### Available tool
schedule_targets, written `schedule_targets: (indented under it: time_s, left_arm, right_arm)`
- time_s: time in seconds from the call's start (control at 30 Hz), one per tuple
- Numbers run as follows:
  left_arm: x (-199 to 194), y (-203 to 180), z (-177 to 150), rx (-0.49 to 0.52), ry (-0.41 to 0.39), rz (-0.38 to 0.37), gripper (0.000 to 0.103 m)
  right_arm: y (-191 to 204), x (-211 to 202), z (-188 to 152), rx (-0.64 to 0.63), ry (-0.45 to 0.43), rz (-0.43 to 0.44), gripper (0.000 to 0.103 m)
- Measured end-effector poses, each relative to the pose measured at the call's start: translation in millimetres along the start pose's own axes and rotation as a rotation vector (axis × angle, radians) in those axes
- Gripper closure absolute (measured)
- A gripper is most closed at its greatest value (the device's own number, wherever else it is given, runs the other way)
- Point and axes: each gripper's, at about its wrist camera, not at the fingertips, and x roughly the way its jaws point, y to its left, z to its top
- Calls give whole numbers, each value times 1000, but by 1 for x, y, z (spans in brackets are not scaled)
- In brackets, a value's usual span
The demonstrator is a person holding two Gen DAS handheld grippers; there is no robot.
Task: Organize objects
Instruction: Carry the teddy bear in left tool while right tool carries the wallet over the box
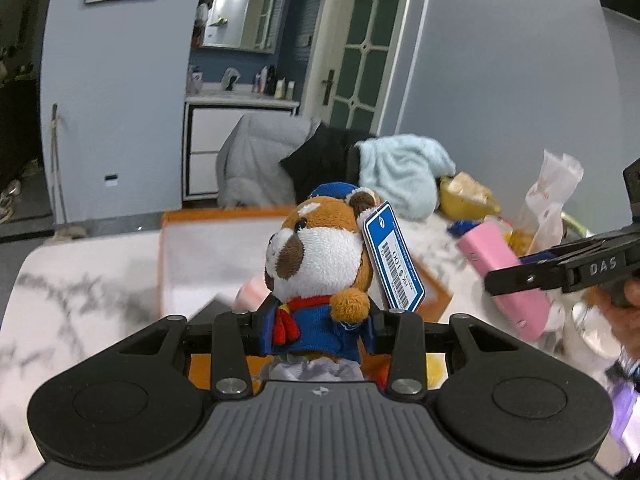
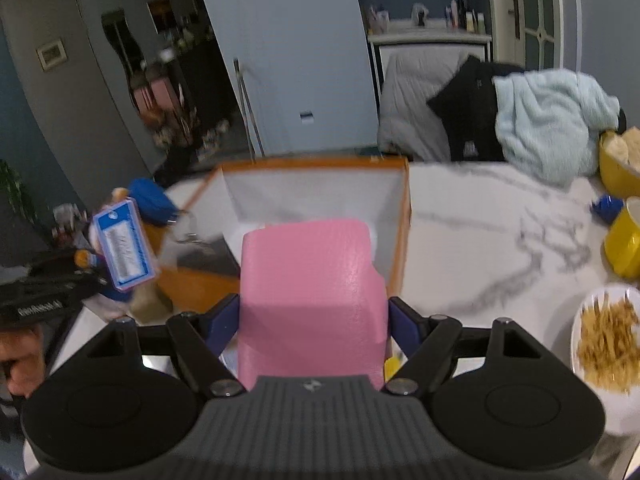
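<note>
Left wrist view: left tool (image 1: 320, 330) clamps the plush toy (image 1: 320, 264); right tool (image 2: 314, 320) grips a pink box (image 2: 312, 296), both carried toward the orange box (image 2: 404, 216) for storing.

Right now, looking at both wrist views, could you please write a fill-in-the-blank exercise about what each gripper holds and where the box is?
1. The left gripper is shut on a plush toy that wears a ____ jacket.
2. The right gripper is shut on a ____ block.
3. The open box on the marble table has ____ outer walls.
4. The tag hanging from the toy's ear is blue and ____.

Missing words: blue; pink; orange; white
</note>
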Motion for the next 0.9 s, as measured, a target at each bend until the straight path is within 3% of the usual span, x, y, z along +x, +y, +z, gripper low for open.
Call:
schedule_targets:
  time_s: [0.17, 0.37, 0.7, 0.9]
  left_arm:
    - [32, -7, 27, 16, -2, 2, 57]
    - [71, 4, 36, 13, 28, 40, 57]
    - [115, 39, 36, 54, 92, 154, 57]
    - [136, 47, 31, 142, 136, 239, 57]
  right_arm:
    - [1, 15, 31, 4, -39, 5, 24]
    - [-3, 55, 50, 10, -26, -4, 24]
    - [1, 121, 55, -18, 8, -24, 24]
    - [11, 152, 52, -107, 13, -97, 24]
